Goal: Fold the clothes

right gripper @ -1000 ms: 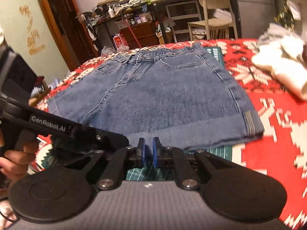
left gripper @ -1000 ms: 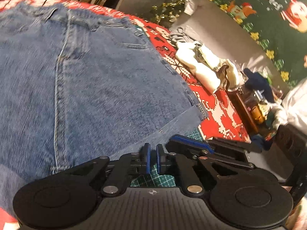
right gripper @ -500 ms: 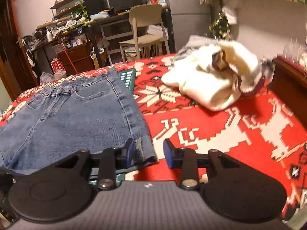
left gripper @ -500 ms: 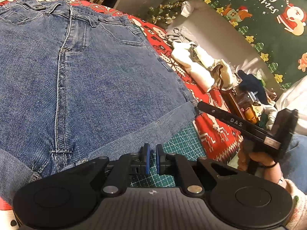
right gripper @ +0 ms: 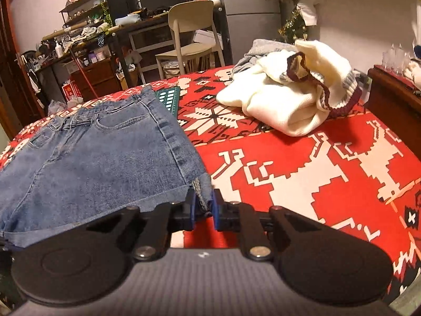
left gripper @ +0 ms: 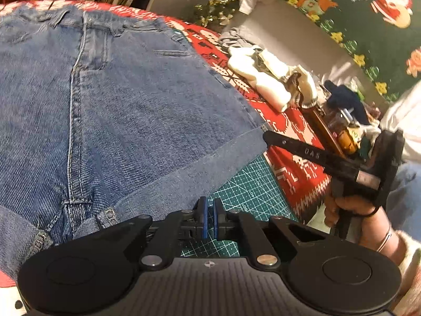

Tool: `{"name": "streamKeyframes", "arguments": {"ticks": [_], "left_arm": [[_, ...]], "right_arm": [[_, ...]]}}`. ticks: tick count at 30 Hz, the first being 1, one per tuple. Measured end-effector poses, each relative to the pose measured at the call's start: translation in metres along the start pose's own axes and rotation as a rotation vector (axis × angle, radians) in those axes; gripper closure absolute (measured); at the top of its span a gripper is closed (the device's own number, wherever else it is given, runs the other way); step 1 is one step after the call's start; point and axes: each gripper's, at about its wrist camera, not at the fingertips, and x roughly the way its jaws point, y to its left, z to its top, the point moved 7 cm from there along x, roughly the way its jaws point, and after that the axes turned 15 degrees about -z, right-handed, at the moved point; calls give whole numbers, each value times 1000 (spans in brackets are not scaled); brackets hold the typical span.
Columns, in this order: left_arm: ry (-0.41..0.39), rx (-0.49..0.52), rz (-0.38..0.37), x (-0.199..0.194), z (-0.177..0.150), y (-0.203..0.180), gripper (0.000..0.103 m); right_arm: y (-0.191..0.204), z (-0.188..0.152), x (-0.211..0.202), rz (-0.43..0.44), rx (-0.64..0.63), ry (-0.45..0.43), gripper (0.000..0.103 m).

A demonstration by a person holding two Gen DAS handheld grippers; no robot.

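Note:
Blue denim shorts [left gripper: 131, 105] lie spread flat on the red patterned cloth [right gripper: 315, 171]. In the left wrist view my left gripper [left gripper: 209, 221] is shut with nothing in it, hovering over the green cutting mat [left gripper: 250, 184] just below the shorts' hem. My right gripper [right gripper: 203, 210] sits at the right corner of the hem, its jaws closing with the cuffed denim corner [right gripper: 201, 194] bunched between the blue pads. From the left wrist view, the right gripper's tip [left gripper: 265, 135] touches that same corner, held by a hand [left gripper: 347, 208].
A crumpled white sweater [right gripper: 289, 100] with dark red trim lies on the cloth to the right, beyond the shorts. A dark wooden ledge [right gripper: 389, 92] borders the right side. A chair [right gripper: 192, 31] and a cluttered desk stand beyond the far edge.
My right gripper swung from the middle of the hem to its right corner, opened, and has narrowed around the corner. The left gripper stayed shut, roughly where it was.

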Motion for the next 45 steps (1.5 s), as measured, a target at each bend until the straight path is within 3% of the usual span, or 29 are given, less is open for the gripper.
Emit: {"name": "streamKeyframes", "arguments": {"ticks": [6, 8, 11, 15, 21, 25, 28, 32, 38, 42, 45], "left_arm": [[-65, 4, -52, -10, 10, -12, 96], [-92, -4, -60, -10, 20, -14, 96], [-110, -34, -35, 0, 32, -9, 96], [-91, -37, 5, 14, 29, 0, 96], [-82, -61, 9, 6, 18, 5, 97], [-80, -60, 6, 0, 14, 0, 96], [-101, -35, -6, -1, 19, -9, 96], [-105, -27, -6, 10, 32, -12, 96], [-75, -10, 27, 30, 29, -11, 96], [-71, -59, 7, 25, 22, -10, 96], [-60, -81, 0, 22, 14, -10, 96]], "right_arm": [[-13, 11, -16, -24, 27, -56, 87], [-2, 15, -27, 52, 10, -88, 94], [31, 10, -33, 187, -65, -77, 95], [66, -11, -27, 246, -208, -39, 95], [69, -33, -34, 227, -315, -59, 96], [63, -40, -46, 223, -314, -35, 95], [57, -26, -50, 238, -260, -58, 95], [55, -10, -39, 190, -262, -86, 93], [49, -18, -26, 159, -256, -55, 94], [51, -19, -34, 183, -260, -44, 93], [64, -15, -43, 259, -272, -55, 94]]}}
